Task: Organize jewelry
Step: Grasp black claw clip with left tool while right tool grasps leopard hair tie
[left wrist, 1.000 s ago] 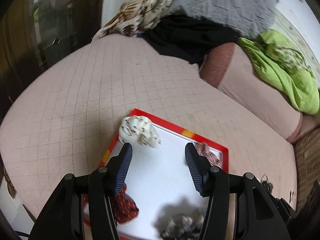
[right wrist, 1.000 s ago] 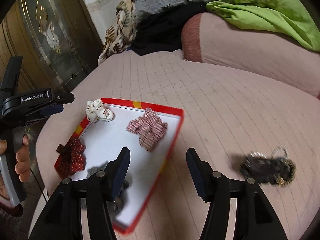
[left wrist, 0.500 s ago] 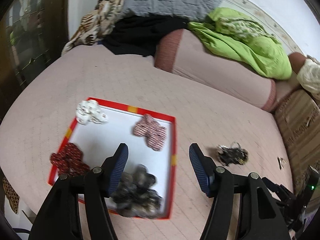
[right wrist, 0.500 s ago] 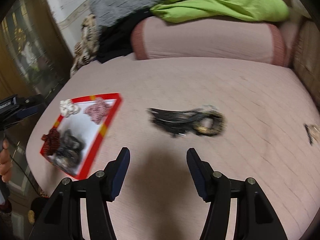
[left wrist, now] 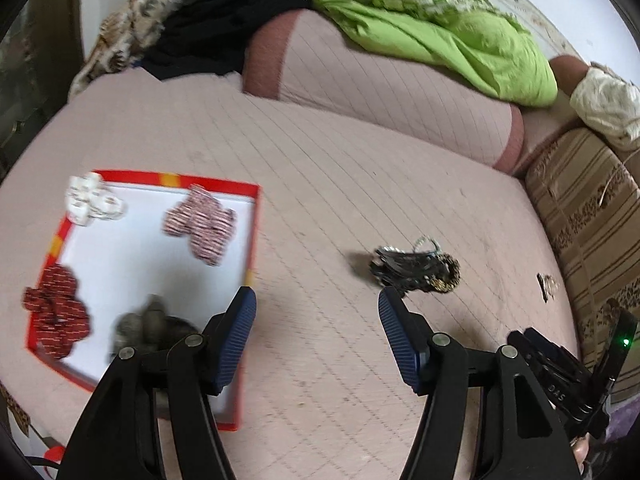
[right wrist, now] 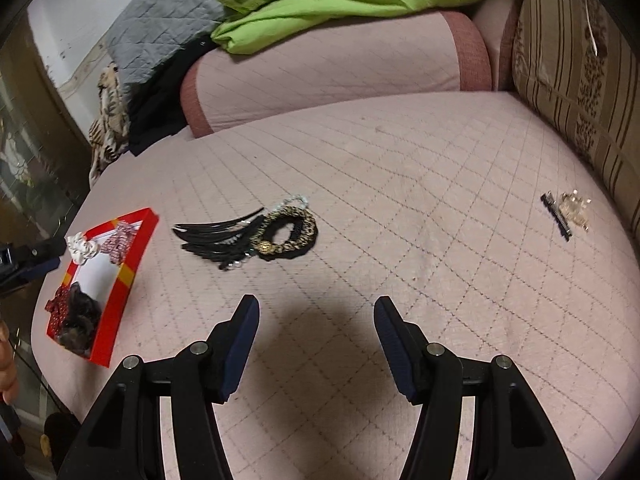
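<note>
A red-rimmed white tray (left wrist: 236, 188) (right wrist: 132, 256) lies on the pink quilted bed and holds a white scrunchie (left wrist: 92, 202), a pink striped one (left wrist: 200, 226), a dark red one (left wrist: 56, 312) and a grey-brown one (left wrist: 150, 328). A pile of black hair clips and a leopard hair tie (left wrist: 414, 270) (right wrist: 256, 238) lies on the bed right of the tray. A small clear clip with a black pin (right wrist: 568, 214) (left wrist: 546, 286) lies far right. My left gripper (left wrist: 316, 312) is open and empty between tray and pile. My right gripper (right wrist: 316, 316) is open and empty, short of the pile.
A pink bolster (right wrist: 328, 64) runs along the back, with a green blanket (left wrist: 448, 36), a grey quilt (right wrist: 160, 28) and dark clothes on it. A striped brown cushion (right wrist: 580, 68) stands at the right. The bed's edge drops off left of the tray.
Both grippers have swung right, away from the tray toward the pile of clips. Both stayed open and empty. The grey-brown scrunchie now lies in the tray.
</note>
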A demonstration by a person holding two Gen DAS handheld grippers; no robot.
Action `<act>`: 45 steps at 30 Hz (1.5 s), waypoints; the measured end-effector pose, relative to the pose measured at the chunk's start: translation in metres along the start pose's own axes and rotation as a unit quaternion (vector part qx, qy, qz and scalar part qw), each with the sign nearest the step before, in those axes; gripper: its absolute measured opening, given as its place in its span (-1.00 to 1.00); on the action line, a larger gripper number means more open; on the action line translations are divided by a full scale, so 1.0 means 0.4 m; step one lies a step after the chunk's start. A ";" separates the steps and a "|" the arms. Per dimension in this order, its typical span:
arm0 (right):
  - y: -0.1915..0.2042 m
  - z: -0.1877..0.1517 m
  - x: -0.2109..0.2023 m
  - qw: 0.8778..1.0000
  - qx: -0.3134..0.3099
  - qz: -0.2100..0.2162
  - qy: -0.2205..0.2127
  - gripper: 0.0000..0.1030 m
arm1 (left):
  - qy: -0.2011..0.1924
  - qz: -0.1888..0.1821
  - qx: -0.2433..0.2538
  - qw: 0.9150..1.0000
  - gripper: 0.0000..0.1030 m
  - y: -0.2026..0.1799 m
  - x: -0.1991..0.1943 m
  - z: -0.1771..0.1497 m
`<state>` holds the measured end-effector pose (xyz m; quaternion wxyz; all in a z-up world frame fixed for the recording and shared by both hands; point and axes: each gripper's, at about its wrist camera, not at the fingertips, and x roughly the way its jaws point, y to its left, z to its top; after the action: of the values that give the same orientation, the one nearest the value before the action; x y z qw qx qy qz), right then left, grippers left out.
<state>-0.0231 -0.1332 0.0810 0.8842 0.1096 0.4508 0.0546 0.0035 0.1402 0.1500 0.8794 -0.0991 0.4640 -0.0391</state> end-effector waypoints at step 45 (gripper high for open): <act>-0.120 -0.088 0.023 0.995 0.050 0.058 0.061 -0.85 | 0.095 -0.127 -0.002 0.987 -0.56 -0.051 0.146 -0.112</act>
<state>-0.0464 -0.1730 0.0420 0.8436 0.1762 0.4992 0.0902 0.0000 0.1049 0.0825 0.8188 -0.1548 0.5295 -0.1590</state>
